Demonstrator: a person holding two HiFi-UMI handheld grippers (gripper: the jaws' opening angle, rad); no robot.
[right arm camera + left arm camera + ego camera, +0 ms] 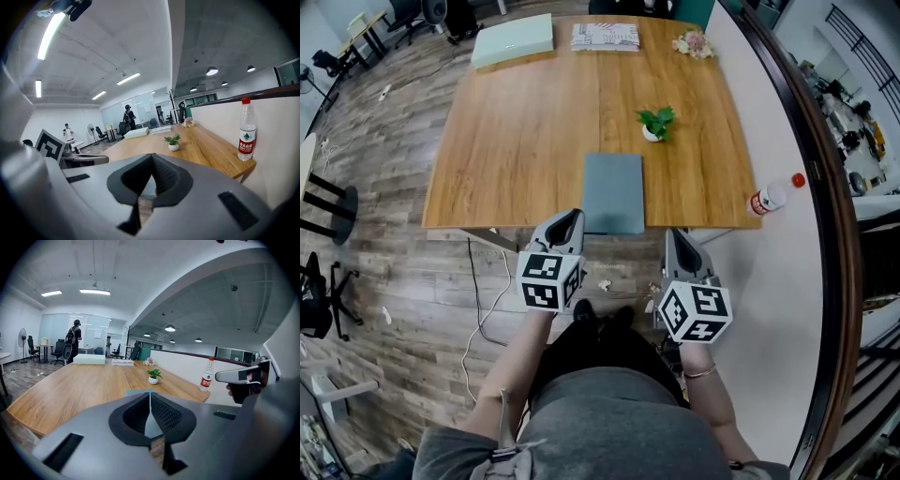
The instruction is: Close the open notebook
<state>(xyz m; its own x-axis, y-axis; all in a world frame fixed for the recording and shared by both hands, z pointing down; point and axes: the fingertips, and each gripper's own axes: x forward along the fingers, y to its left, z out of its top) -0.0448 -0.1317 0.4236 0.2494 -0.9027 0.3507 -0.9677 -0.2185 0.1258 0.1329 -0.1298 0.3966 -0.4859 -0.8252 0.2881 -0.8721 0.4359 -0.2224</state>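
1. Left gripper (573, 217); jaws clenched together, nothing between the pads; held off the near edge of the table (525, 141), on the person's side; pointing forward toward the table.
2. Right gripper (672, 235); jaws likewise pressed shut and empty; also off the table edge, level with its partner, the two well apart.
3. Notebook (613, 192); grey-blue, lying flat on the table ahead of both grippers and between their lines; near short edge at the table's near edge; the left gripper's tip is just beside its near left corner, the right gripper's tip a little farther from its near right corner, so the left hand is judged the nearer.
4. Notebook, axis; long axis runs straight away from the person, roughly parallel with both grippers; it shows as a single plain panel with no pages visible, so it is judged already closed; which long side carries the spine cannot be told.
5. Coming move, judged; no closing reach seems called for; any touch would go forward and slightly inward from either hand.
6. Potted plant (655, 123); just beyond the notebook's far right corner, apart from it.
7. Bottle (767, 198); near the table's right corner, well clear.
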